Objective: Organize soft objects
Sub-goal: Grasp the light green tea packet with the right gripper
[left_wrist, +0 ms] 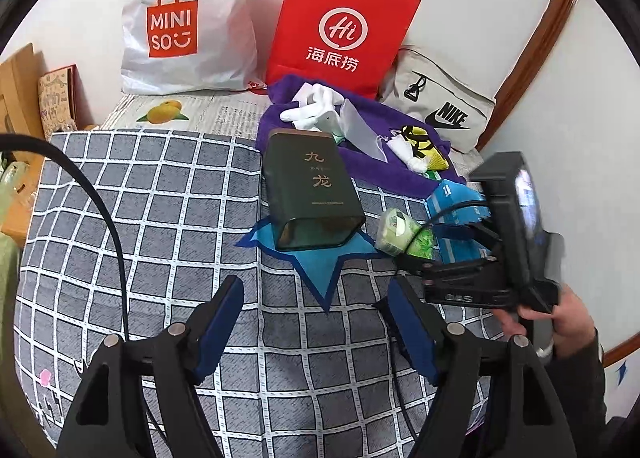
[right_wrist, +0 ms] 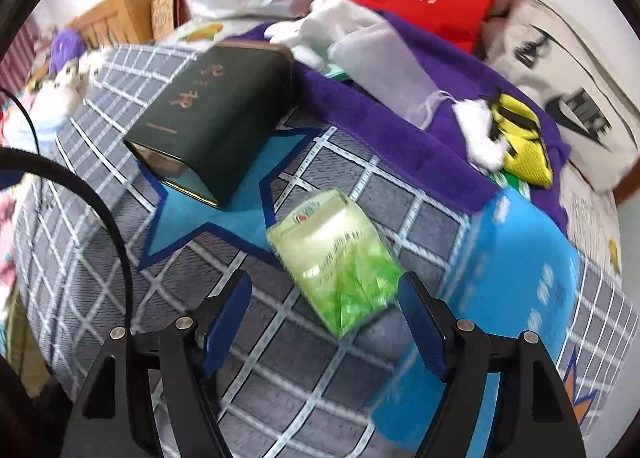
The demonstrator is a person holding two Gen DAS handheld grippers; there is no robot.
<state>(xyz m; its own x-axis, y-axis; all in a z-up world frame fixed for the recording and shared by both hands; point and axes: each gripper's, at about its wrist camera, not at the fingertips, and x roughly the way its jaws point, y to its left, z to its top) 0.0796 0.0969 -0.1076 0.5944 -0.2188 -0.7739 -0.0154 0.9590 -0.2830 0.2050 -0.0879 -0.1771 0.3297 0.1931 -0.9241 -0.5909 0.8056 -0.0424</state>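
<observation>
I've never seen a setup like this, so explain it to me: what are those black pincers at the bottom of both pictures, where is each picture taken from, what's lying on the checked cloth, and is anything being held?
There is no robot here. A person holds a two-finger claw in each hand, and each claw carries a wide-angle camera that looks along its fingers. One picture comes from the left claw, the other from the right claw. The left view also shows the person's hand holding the right tool.

On the checked cloth lie a dark green tin on its side, a green tissue pack, a blue pack and a purple towel with white gloves on it. Shopping bags stand behind.

Both claws are open and hold nothing; the right one hangs over the green tissue pack.
</observation>
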